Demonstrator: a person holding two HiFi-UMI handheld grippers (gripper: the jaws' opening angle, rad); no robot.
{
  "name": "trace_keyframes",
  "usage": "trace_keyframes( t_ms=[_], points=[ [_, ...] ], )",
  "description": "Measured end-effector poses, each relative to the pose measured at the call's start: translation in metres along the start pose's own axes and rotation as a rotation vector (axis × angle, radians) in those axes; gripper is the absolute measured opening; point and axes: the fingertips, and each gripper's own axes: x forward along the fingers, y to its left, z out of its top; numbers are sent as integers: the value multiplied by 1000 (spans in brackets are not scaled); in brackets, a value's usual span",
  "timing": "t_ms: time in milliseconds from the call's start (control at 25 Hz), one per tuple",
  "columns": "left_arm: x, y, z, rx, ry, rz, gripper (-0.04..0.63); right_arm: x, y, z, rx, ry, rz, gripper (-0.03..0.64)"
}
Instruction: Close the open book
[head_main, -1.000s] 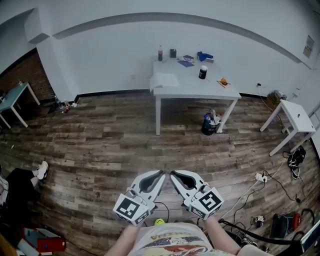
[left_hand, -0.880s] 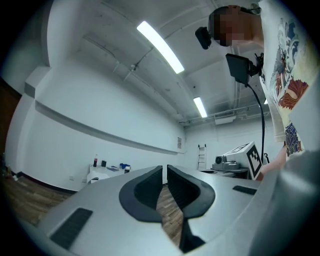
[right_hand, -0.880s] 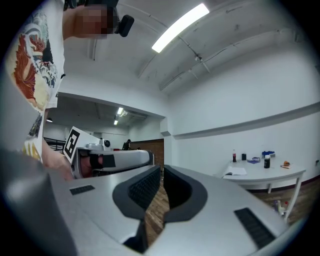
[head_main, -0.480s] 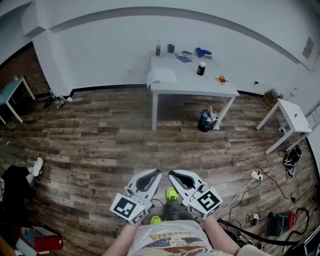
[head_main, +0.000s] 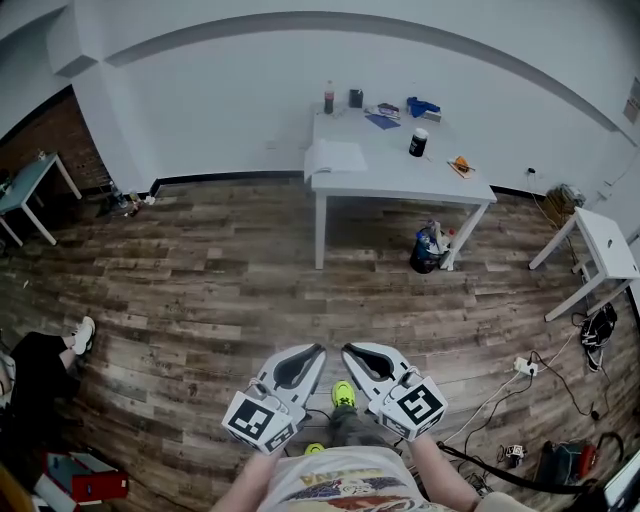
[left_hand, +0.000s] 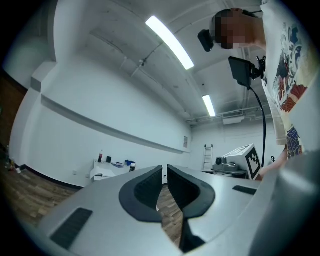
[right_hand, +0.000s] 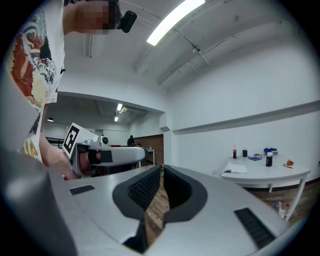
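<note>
The open book (head_main: 335, 157) lies flat with its white pages up at the near left corner of the white table (head_main: 400, 185), which stands against the far wall, across a stretch of wood-plank floor (head_main: 200, 290) from the person. Along the table's far edge stand a bottle with a red label (head_main: 329, 97) and a dark cup (head_main: 356, 98). A flat blue item (head_main: 380, 121) and a blue bundle (head_main: 421, 106) lie toward the far right corner. A dark jar with a pale lid (head_main: 419, 143) stands mid-table, and a small orange thing (head_main: 459, 165) lies near the right edge. On the floor by the table's near right leg sits a dark bin stuffed with odds and ends (head_main: 430, 250). Both grippers are held low in front of the person's torso, well apart from the table and the book, and their tips angle in toward each other so that they almost meet. The left gripper (head_main: 318, 350) has its jaws drawn all but together, with only a thin slit between the dark pads and nothing in it. The right gripper (head_main: 347, 349) has its jaws pressed together at the tips and is likewise empty. A second white table (head_main: 600, 245) stands at the right, with cables trailing over the floor near it. Another person's leg and pale shoe (head_main: 84, 338) show at the left edge.
</note>
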Motion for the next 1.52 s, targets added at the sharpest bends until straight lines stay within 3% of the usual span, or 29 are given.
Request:
trace_keyframes(
  t_ms=[840, 1520],
  points=[
    [210, 122, -14, -3, 49, 123, 37, 85, -228, 4, 10, 6, 134, 29],
    [258, 196, -21, -31, 67, 216, 37, 140, -300, -7, 60, 17, 179, 29]
  ],
)
